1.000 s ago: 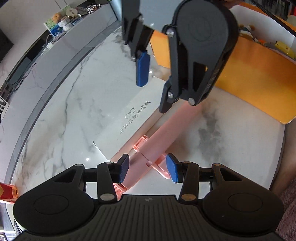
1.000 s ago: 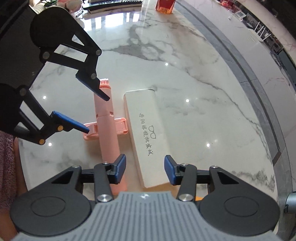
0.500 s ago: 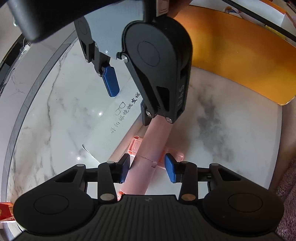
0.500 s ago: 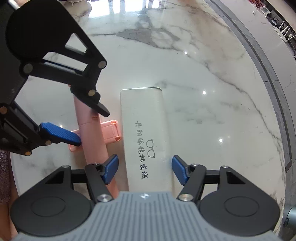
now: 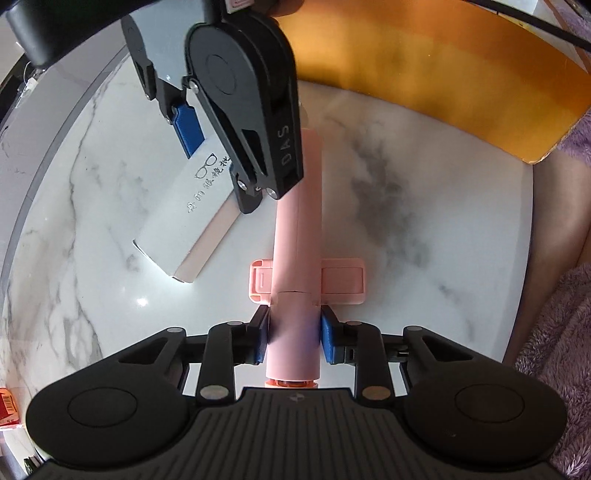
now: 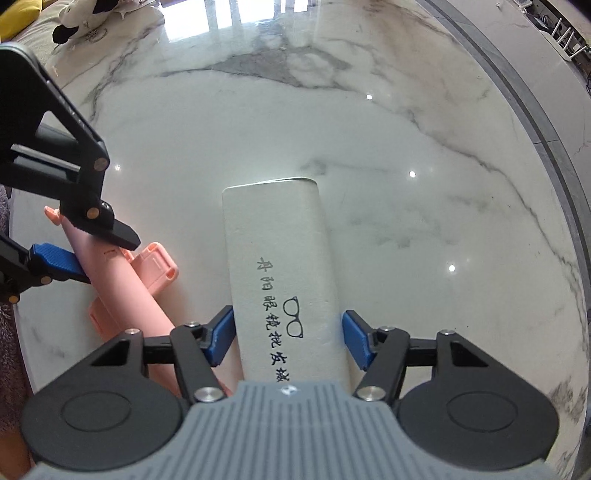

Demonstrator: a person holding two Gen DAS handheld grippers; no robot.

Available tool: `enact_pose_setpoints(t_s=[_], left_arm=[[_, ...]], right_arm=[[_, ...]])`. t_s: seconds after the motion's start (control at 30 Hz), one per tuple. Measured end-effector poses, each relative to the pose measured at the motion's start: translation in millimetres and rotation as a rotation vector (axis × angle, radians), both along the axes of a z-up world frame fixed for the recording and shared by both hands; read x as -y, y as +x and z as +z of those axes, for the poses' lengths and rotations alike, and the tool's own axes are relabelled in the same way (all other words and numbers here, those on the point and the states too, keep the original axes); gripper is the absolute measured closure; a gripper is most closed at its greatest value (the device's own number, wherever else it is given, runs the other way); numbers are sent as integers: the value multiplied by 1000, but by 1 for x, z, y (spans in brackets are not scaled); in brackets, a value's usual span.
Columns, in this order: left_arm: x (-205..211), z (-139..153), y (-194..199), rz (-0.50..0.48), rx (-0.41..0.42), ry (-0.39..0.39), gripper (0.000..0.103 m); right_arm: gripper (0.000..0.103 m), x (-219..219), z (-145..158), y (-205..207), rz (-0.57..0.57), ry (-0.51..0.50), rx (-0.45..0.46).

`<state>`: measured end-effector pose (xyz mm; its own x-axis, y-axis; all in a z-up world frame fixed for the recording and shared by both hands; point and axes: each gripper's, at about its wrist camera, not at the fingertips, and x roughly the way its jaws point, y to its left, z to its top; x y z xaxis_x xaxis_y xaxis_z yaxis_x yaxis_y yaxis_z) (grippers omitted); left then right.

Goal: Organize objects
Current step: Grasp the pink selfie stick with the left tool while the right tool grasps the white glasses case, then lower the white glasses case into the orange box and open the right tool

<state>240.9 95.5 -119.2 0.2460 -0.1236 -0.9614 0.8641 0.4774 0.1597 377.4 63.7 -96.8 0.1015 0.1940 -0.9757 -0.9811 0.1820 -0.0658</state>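
Note:
A pink selfie stick [image 5: 297,236] with a fold-out phone clamp lies on the white marble table [image 5: 424,229]. My left gripper [image 5: 293,338] is shut on its handle end; the stick also shows in the right wrist view [image 6: 122,280]. A white glasses case [image 6: 280,266] with black printed characters lies beside it, also seen in the left wrist view [image 5: 184,221]. My right gripper [image 6: 288,339] straddles the case, its blue pads [image 6: 356,341] close to both sides with a small gap showing.
An orange box [image 5: 443,70] stands at the table's far edge in the left wrist view. A red packet [image 5: 7,406] lies at the lower left. A plush toy [image 6: 81,18] sits beyond the table. A grey border strip [image 6: 535,110] rings the marble.
My left gripper moved forward along the pink stick and closed on its handle. My right gripper advanced over the glasses case until its pads flank it.

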Motion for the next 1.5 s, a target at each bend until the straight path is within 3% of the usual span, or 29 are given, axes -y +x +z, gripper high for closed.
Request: enact_pose_setpoints(t_s=[0.13,0.33,0.43,0.5,0.77,0.87,1.0,1.17,1.33,1.5], left_arm=[[-1,7,-7,26,17,-26,69],[2,16,-11,58,43,-39,67],[5,18,5,74,62,-40,56],[8,20,10,78,68,-45,55],[17,23,23,137,55,-39,55],[24,18,21,130,51,-18,57],[32,9,21,122,53,37,66],[40,8,20,109,57,83,69],[44,8,20,92,46,119,69],[48,7,23,66,32,144,69]], right_arm=[[39,2,6,-13,31,-4,61],[40,7,43,-27,79,25,123],[40,13,67,-37,114,25,165],[40,22,88,-45,133,39,185],[40,92,171,-73,131,65,254],[39,125,184,-81,127,23,254],[39,169,177,-83,89,-61,258],[39,209,137,-72,64,-139,265],[39,218,92,-52,53,-134,268],[39,213,50,-36,115,-155,278]])
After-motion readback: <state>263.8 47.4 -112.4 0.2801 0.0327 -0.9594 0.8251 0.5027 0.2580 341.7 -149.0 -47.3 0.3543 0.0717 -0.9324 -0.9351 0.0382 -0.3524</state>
